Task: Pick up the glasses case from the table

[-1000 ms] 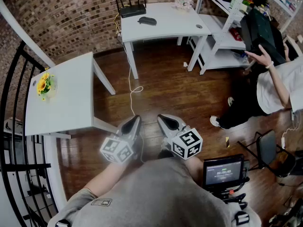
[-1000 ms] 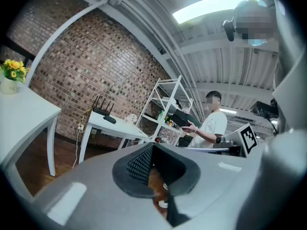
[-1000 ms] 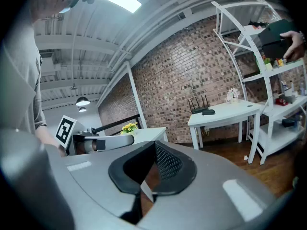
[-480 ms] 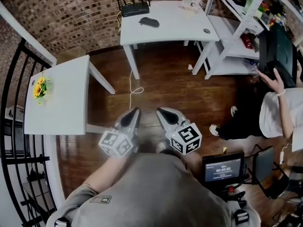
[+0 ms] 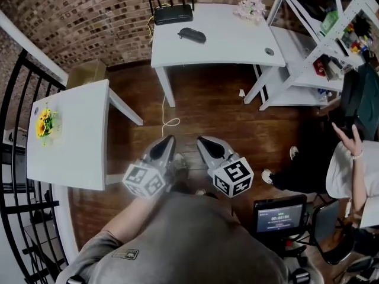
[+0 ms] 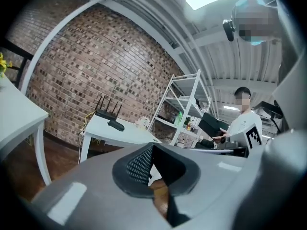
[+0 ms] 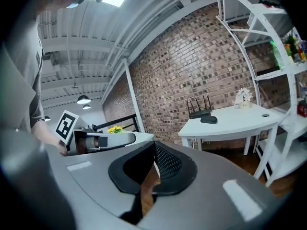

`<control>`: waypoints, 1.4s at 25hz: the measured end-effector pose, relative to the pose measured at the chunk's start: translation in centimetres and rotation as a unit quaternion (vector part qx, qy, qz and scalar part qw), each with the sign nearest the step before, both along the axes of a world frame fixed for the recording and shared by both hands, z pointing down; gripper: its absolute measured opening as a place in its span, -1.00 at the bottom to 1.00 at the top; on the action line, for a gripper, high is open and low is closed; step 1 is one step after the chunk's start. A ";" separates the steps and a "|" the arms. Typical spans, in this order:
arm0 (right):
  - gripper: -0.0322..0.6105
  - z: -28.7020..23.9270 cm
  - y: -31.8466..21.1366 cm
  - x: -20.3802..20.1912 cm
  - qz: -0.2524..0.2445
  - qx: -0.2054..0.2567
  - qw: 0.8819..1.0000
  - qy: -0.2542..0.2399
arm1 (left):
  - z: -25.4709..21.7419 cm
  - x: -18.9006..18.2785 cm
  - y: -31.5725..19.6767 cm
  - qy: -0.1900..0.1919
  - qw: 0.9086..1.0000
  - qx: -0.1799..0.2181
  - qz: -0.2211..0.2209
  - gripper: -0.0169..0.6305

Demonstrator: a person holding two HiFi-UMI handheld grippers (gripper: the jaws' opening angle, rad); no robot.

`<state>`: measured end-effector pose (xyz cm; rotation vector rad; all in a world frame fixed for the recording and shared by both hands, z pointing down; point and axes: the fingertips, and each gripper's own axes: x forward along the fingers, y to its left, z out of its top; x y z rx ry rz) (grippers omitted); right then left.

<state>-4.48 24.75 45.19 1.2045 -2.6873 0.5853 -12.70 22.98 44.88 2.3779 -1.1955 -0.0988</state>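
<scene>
The black glasses case [image 5: 192, 35] lies on the far white table [image 5: 225, 40], just in front of a black router [image 5: 173, 13]. It also shows small and distant as the case [image 6: 115, 125] in the left gripper view and as the case [image 7: 208, 120] in the right gripper view. My left gripper [image 5: 165, 147] and right gripper [image 5: 207, 145] hang side by side over the wooden floor, well short of that table. Both point toward it. Each is shut with nothing between its jaws, as the left gripper [image 6: 152, 146] and right gripper [image 7: 154, 145] show in their own views.
A second white table [image 5: 77, 141] with yellow flowers [image 5: 44, 123] stands at the left beside a black railing [image 5: 18, 158]. White shelving [image 5: 320, 34] and a person [image 5: 349, 170] are at the right. A cable [image 5: 169, 120] lies on the floor. A small screen [image 5: 279, 215] sits near my right side.
Both grippers moved forward together, still shut. The far table with the case has come nearer and sits lower in the head view; the person at the right has slid toward the frame's edge.
</scene>
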 end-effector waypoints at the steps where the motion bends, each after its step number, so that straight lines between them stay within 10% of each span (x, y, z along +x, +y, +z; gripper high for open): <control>1: -0.86 0.1 -1.6 -0.2 0.002 0.001 1.000 0.004 | 0.1 -0.1 -1.7 0.002 1.000 0.004 0.005 -0.98; 18: -0.86 1.6 -22.5 -1.2 0.060 -0.015 0.998 0.021 | 1.9 -2.2 -22.6 0.003 0.998 -0.012 0.055 -0.98; 35: -0.86 5.7 -43.6 6.4 -0.016 -0.041 0.997 0.060 | 5.2 3.4 -43.3 -0.058 0.998 -0.036 -0.007 -0.98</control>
